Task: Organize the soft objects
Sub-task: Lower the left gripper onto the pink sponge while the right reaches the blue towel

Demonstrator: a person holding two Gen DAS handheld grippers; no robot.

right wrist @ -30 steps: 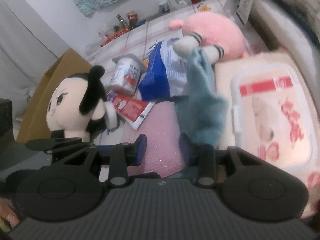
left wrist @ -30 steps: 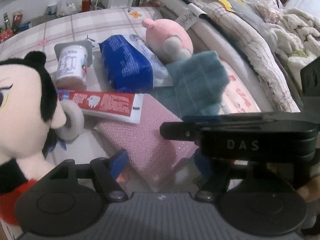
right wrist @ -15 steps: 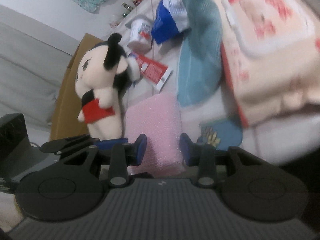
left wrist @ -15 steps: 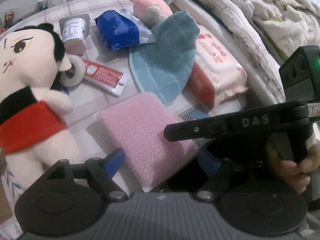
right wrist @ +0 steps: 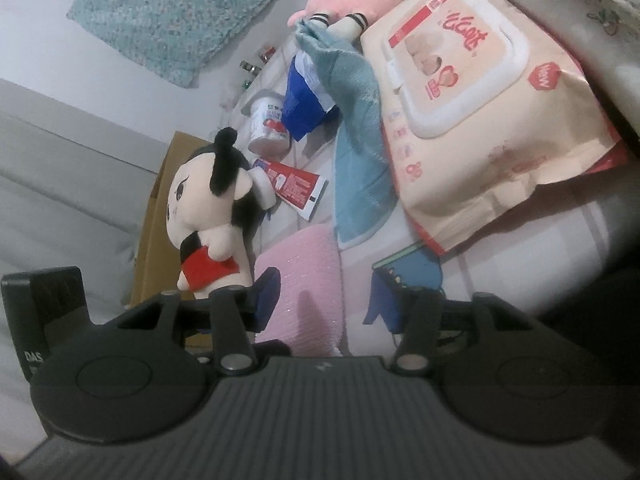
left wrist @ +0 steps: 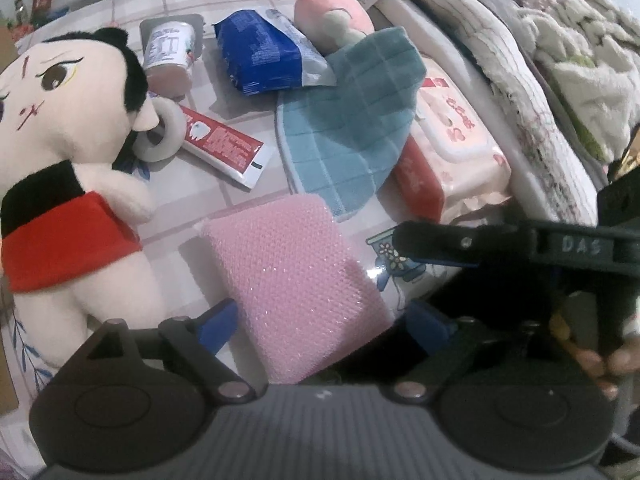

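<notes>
Left tongs [left wrist: 320,324]: you've just been spreading them wide — pink mesh sponge [left wrist: 296,292] between, unpressed.
Right tongs [right wrist: 326,294]: just been opening, part-spread beside the sponge — ready to share the lift.

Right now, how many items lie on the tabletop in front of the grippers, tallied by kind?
Plush toys: 2, doll, pink plush
Cloth and sponge: 2, blue cloth, pink sponge
Soft packs: 2, wipes pack, blue packet
Other: 3, toothpaste tube, cup, tape roll
Total: 9

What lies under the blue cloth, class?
The blue cloth drapes over the wet wipes pack's edge and the pink plush's lower part; whatever else it covers stays hidden.
</notes>
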